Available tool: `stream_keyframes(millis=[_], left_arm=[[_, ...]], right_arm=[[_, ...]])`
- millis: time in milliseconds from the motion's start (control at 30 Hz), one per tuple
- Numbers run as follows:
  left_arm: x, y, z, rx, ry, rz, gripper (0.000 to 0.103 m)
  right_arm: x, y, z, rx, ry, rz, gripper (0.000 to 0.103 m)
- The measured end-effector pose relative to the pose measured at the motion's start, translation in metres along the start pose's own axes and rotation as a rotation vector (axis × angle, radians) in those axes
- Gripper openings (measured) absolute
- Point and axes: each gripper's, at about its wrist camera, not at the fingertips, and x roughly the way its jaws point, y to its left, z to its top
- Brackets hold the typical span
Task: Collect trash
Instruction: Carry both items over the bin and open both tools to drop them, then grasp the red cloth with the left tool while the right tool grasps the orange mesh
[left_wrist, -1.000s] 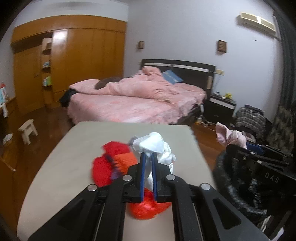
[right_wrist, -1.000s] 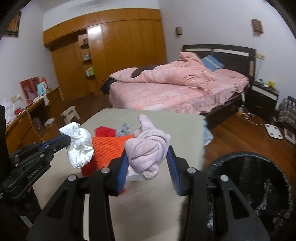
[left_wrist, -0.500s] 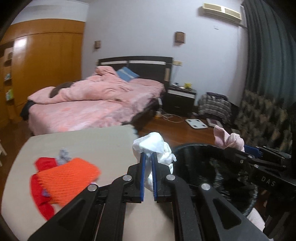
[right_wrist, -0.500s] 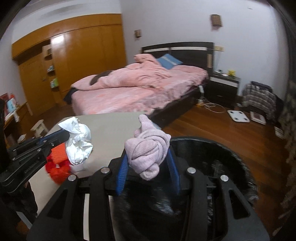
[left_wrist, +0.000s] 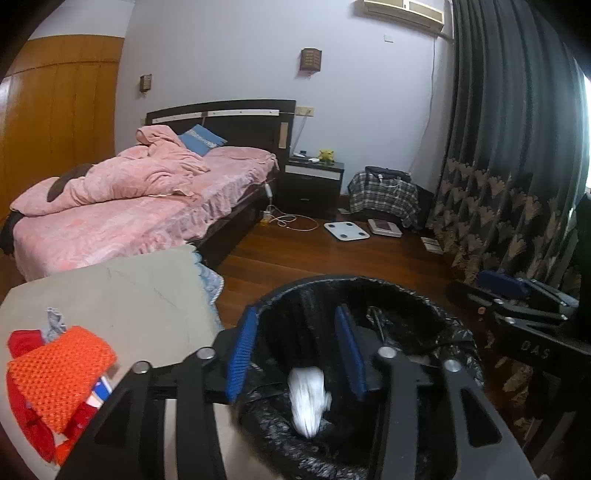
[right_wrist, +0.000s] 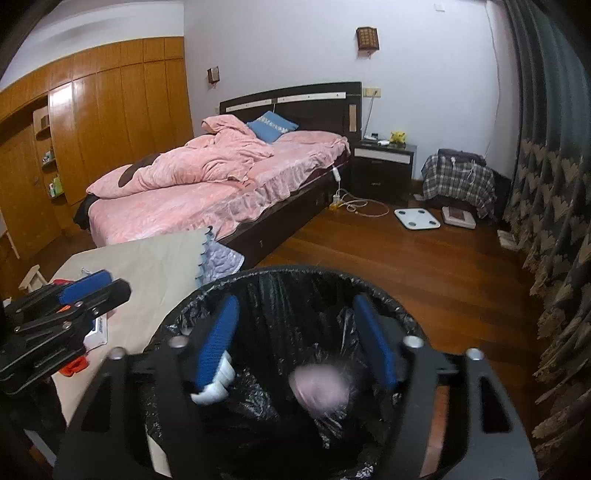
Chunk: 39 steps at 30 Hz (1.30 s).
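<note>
Both grippers hang over a bin lined with a black bag (left_wrist: 369, 284) (right_wrist: 295, 271). My left gripper (left_wrist: 295, 354) has its jaws opening, and a white crumpled tissue (left_wrist: 308, 398) drops, blurred, below them into the bin, free of the blue pads. My right gripper (right_wrist: 295, 343) is opening too. A pink balled cloth (right_wrist: 319, 384) falls blurred beneath it, touching neither pad. The white tissue (right_wrist: 218, 384) shows low at the bin's left side. Each gripper appears in the other's view: the right gripper (left_wrist: 498, 286), the left gripper (right_wrist: 85, 284).
A beige-covered table (left_wrist: 129, 295) stands left of the bin with an orange knit cloth (left_wrist: 59, 373) on red fabric. Behind are a pink bed (right_wrist: 207, 192), a nightstand (right_wrist: 382, 166), a white scale (right_wrist: 417, 218) on the wood floor, and dark curtains (left_wrist: 517, 184) at right.
Both grippers swung right from over the table to above the bin. Both opened: the white tissue left the left jaws, the pink cloth left the right jaws, and both are dropping in.
</note>
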Motion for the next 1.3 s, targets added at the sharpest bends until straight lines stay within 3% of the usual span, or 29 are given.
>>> stream_keyframes(millis=[33,133,267,333,667,900,1300], left_arm=[[-0.003,0.003,0.000,-0.003,-0.004,0.009,0.051],[-0.014,0.013,-0.001,-0.016,-0.022,0.060,0.064],[-0.034,0.039,-0.006,-0.033,-0.049,0.141,0.078],[-0.047,0.053,-0.010,-0.042,-0.063,0.193,0.080],[-0.096,0.128,-0.033,-0.123,-0.078,0.414,0.082],[-0.116,0.172,-0.054,-0.167,-0.057,0.527,0.082],[-0.141,0.228,-0.085,-0.219,-0.014,0.634,0.082]], right_arm=[[0.001,0.000,0.002,-0.001,-0.007,-0.001,0.086],[0.001,0.010,0.003,-0.006,-0.019,0.021,0.095],[0.003,0.028,0.006,-0.021,-0.020,0.071,0.097],[0.004,0.042,0.006,-0.033,-0.017,0.099,0.098],[0.025,0.135,0.017,-0.122,0.014,0.251,0.098],[0.039,0.192,0.015,-0.177,0.038,0.331,0.098],[0.054,0.280,0.002,-0.252,0.083,0.465,0.098]])
